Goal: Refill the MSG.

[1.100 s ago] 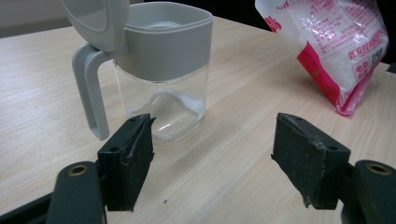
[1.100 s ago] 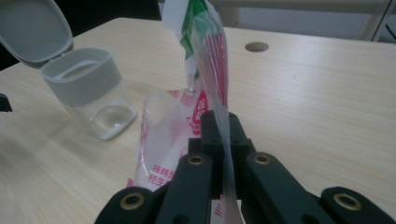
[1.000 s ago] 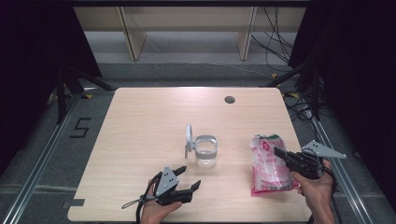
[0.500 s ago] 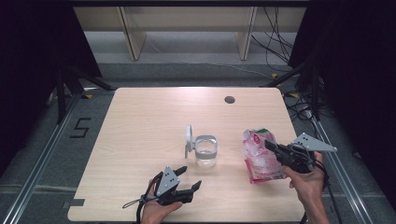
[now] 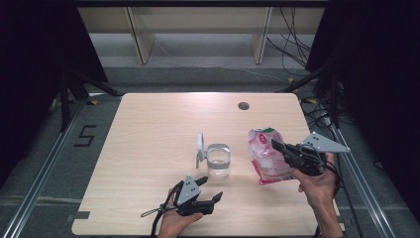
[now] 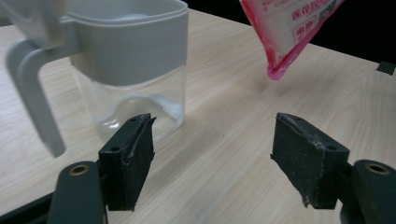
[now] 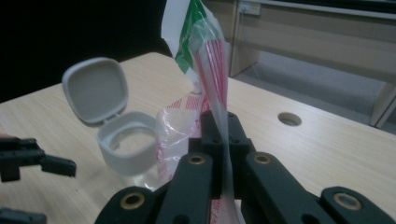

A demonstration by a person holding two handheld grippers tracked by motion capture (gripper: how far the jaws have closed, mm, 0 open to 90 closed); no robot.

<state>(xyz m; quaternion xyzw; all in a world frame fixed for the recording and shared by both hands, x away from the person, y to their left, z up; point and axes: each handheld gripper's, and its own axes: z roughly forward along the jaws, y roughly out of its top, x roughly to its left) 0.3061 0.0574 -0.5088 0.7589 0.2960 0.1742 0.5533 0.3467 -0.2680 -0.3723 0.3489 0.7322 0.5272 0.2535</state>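
Pale wood surface [image 5: 148,134] carries the scene. Near its front edge rest the left tongs [image 5: 210,191], jaws spread wide with nothing between them. Just beyond stands a clear container [image 5: 218,161] with a grey rim, its hinged lid [image 5: 200,145] flipped up. Right of it, the right tongs [image 5: 277,147] are clamped on a pink-and-white plastic bag [image 5: 265,153], held clear of the surface.
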